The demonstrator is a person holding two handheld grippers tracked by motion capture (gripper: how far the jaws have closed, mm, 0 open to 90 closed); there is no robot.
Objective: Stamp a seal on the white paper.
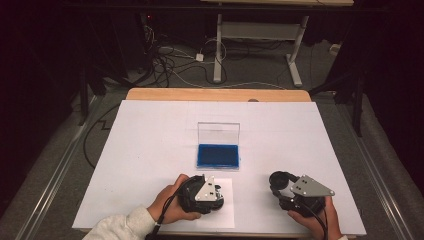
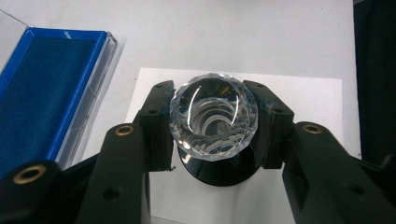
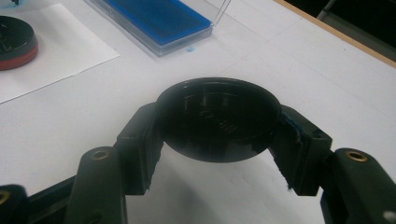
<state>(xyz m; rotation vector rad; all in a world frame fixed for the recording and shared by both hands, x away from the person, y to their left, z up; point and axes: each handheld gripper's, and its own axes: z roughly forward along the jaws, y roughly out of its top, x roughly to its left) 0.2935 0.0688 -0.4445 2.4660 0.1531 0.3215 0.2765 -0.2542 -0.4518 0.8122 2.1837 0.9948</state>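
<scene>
A stamp with a clear faceted knob (image 2: 214, 119) and a round black base (image 2: 219, 176) stands on a small white paper sheet (image 2: 308, 107). My left gripper (image 2: 212, 122) is shut on the knob, a jaw on each side; in the high view this gripper (image 1: 219, 195) is near the front edge. My right gripper (image 3: 219, 128) is shut on a round black cap (image 3: 218, 116), held just above the table at the front right (image 1: 279, 182). An open blue ink pad (image 1: 217, 155) lies mid-table, its clear lid (image 1: 218, 132) standing upright behind it.
A large white sheet (image 1: 150, 145) covers the wooden table (image 1: 215, 94). The ink pad (image 2: 42, 93) lies close to the left gripper's left side. In the right gripper view, the stamp's black and red base (image 3: 14, 44) sits far left beyond the pad (image 3: 154, 18).
</scene>
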